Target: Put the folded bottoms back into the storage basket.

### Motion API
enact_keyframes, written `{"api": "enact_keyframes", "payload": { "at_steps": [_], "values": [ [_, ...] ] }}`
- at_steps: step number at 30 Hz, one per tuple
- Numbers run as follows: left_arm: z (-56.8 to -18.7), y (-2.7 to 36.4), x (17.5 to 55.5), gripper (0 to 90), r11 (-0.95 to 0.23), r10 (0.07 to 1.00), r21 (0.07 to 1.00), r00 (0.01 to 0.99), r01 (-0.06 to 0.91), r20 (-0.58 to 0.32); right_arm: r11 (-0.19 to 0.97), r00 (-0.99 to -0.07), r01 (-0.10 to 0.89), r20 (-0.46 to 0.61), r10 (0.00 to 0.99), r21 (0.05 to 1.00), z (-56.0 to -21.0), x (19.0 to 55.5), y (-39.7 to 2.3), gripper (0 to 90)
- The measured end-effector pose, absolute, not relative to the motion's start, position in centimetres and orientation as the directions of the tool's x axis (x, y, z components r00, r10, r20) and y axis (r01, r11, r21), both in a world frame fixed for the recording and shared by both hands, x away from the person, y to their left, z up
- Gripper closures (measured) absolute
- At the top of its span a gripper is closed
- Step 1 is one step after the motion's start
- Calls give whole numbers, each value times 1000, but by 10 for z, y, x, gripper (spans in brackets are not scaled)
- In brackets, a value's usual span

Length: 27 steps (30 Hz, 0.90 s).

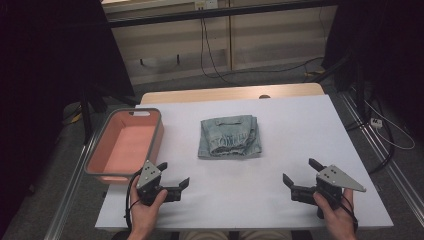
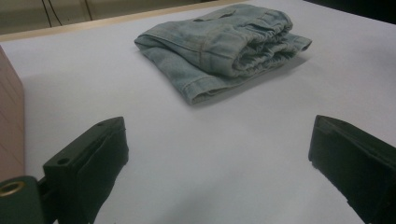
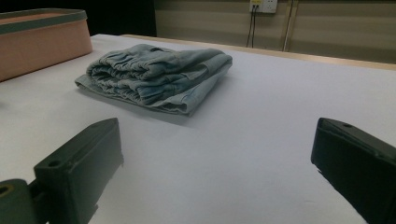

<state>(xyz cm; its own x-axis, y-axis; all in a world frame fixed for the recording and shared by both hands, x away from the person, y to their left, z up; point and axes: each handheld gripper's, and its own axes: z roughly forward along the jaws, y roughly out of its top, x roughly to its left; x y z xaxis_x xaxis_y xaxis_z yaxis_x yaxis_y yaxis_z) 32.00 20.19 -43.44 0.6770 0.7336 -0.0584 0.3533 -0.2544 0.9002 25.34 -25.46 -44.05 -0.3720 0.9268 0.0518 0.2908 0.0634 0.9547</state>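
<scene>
The folded denim shorts (image 1: 229,136) are seen lying flat near the middle of the white counter (image 1: 280,190), and every place here is given from them. The left claw (image 1: 176,175) is held well short of the shorts, on the person's side and toward the basin, with its tips turned toward the right claw (image 1: 299,173). The right claw is held on the person's side of the shorts as well, off to the other side and well apart from them. In the left claw's view the jaws are seen spread wide over bare counter, with the shorts (image 2: 223,45) lying ahead between them, untouched. The same is shown in the right claw's view: jaws wide apart, nothing gripped, the shorts (image 3: 156,74) ahead and apart from them. The gathered elastic waistband is turned toward the person.

No brand, label or readable writing can be made out on the shorts or on anything else.

A pink basin (image 1: 150,145) with a grey rim is set just beside the shorts, on the left claw's side; nothing is seen lying in it, and its far wall is pierced by a handle slot
</scene>
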Motion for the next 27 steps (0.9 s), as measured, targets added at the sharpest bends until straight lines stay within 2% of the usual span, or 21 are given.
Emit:
{"api": "enact_keyframes", "payload": {
  "at_steps": [11, 27],
  "values": [
    [-428, 197, 324, 49, -268, 722, 894, 690, 358, -60, 68, -396, 294, 57, 916, 953, -441, 257, -253, 21],
    [-414, 179, 350, 49, -274, 709, 894, 702, 356, -62, 62, -426, 296, 74, 902, 953, -441, 261, -250, 17]
  ]
}}
